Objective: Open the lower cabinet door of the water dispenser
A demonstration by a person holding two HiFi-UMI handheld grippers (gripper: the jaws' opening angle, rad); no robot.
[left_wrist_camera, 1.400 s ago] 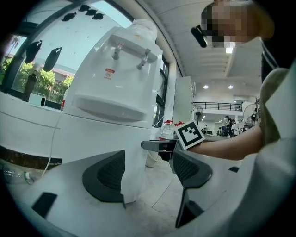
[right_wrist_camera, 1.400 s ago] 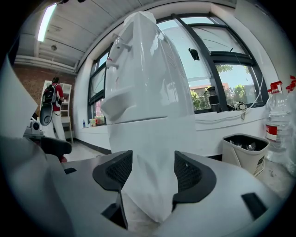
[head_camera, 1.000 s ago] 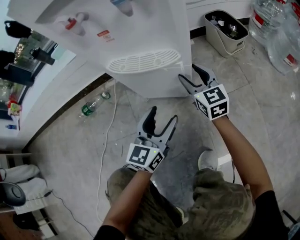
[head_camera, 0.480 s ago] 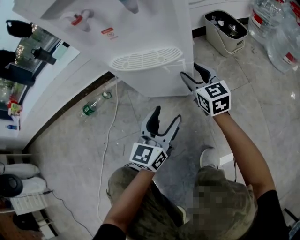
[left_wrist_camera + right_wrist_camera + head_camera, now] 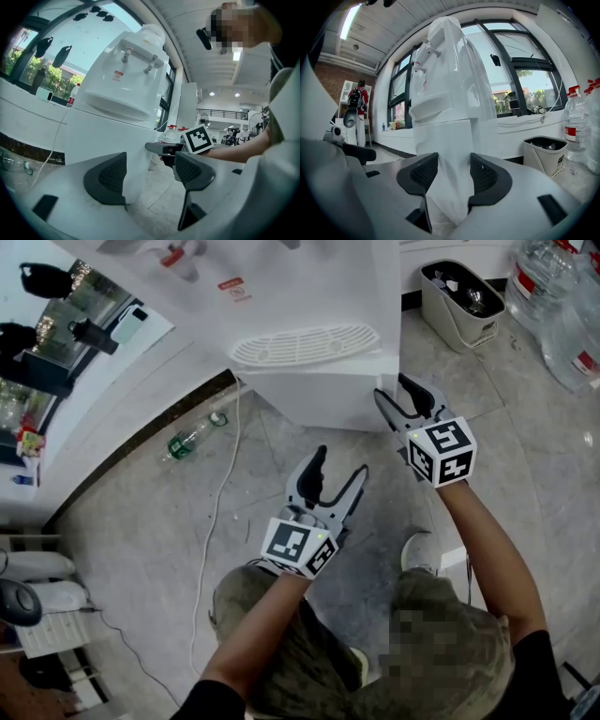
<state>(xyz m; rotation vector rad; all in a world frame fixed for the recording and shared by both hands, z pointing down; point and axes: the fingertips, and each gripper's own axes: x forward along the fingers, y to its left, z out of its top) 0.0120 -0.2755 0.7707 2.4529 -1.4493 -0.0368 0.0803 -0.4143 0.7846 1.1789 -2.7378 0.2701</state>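
- While I crouch before the water dispenser, my right gripper is at the right front corner of its lower cabinet, just under the drip grille.
- Lower cabinet door: white, on the front face below the grille, not swung out.
- Right gripper view: the white corner edge of the cabinet stands between my two dark ribbed pads. The jaws are wide apart and have just been closing on it. I see no firm squeeze yet.
- Left gripper: jaws spread, nothing between them. It hangs above the floor in front of the cabinet, apart from it.
- Writing, dispenser: small red label on the upper front, below the two taps. Its print is too small to read in any view.
- Writing, grippers: each carries a marker cube with black-and-white square patterns, no letters.
- Large water bottles at the right, with red labels and caps; the text is not legible.
- Floor: green bottle lying on its side near the wall, white cable running past it.
- Pale bin to the right of the dispenser, with mixed contents I cannot make out.
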